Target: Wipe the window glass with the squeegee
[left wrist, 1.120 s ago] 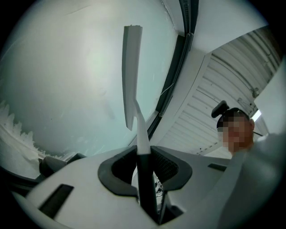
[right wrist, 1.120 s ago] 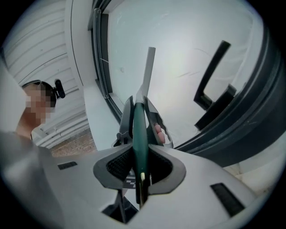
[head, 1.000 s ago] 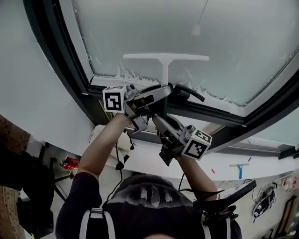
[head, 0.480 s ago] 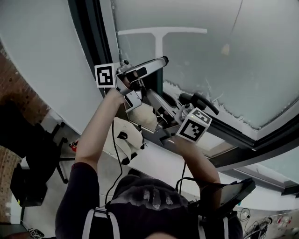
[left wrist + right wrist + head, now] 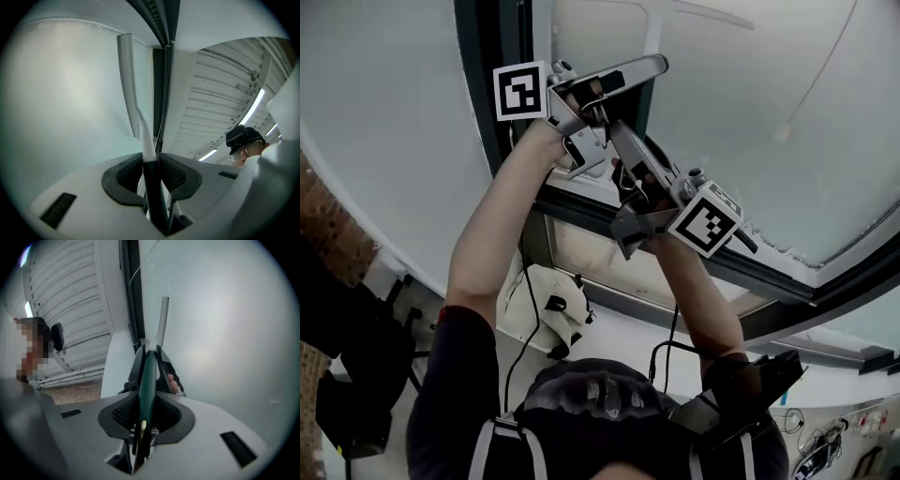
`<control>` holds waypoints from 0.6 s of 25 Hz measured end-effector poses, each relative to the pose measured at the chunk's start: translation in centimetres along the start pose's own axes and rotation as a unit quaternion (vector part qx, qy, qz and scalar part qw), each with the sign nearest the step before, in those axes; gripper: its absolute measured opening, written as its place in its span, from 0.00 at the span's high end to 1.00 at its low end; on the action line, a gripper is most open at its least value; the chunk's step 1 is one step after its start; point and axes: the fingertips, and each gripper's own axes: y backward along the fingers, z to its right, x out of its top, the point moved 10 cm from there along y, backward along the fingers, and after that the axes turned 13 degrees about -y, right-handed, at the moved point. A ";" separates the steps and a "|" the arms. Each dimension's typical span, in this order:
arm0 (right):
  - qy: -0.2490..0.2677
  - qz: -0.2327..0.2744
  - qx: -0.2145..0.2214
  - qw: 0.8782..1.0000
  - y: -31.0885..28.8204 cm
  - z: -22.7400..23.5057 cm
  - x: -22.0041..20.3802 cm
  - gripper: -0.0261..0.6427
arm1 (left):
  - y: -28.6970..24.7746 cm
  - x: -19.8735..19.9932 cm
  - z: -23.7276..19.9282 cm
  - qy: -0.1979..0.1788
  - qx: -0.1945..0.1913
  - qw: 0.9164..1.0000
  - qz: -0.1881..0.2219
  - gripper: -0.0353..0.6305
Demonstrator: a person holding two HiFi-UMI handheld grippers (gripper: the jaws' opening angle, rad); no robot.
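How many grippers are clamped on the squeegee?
2. Left gripper is shut on the squeegee nearer its blade; right gripper is shut on it farther back, behind the left.

Three near views toward window glass [image 5: 787, 75]

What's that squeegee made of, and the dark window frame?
The squeegee looks like matte white plastic at the head and neck. Its handle is dark green with a slight sheen, probably plastic or rubber. The window frame is dark and smooth, likely painted metal, though that's uncertain.
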 end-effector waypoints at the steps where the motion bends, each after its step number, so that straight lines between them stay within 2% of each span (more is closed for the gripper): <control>1: 0.007 0.001 -0.005 1.000 -0.9 -0.1 0.2 0.84 | 0.1 0.9 -0.2 -0.005 -0.002 1.000 -0.002 0.79; 4: 0.018 0.001 -0.020 1.000 -4.0 -0.3 1.3 0.84 | 0.1 4.1 -1.0 -0.012 -0.008 1.000 -0.005 0.79; 6: 0.029 0.001 -0.028 0.999 -5.3 -0.8 2.0 0.84 | 0.1 5.4 -1.2 -0.011 -0.010 1.000 0.010 0.79; 11: 0.050 0.006 -0.030 0.998 -5.8 -1.2 2.1 0.84 | 0.8 5.6 -1.0 -0.027 -0.005 0.998 0.055 0.79; 15: 0.049 0.028 -0.021 0.998 -5.6 -1.1 1.9 0.84 | 0.5 5.8 -0.9 -0.027 -0.008 0.999 0.043 0.79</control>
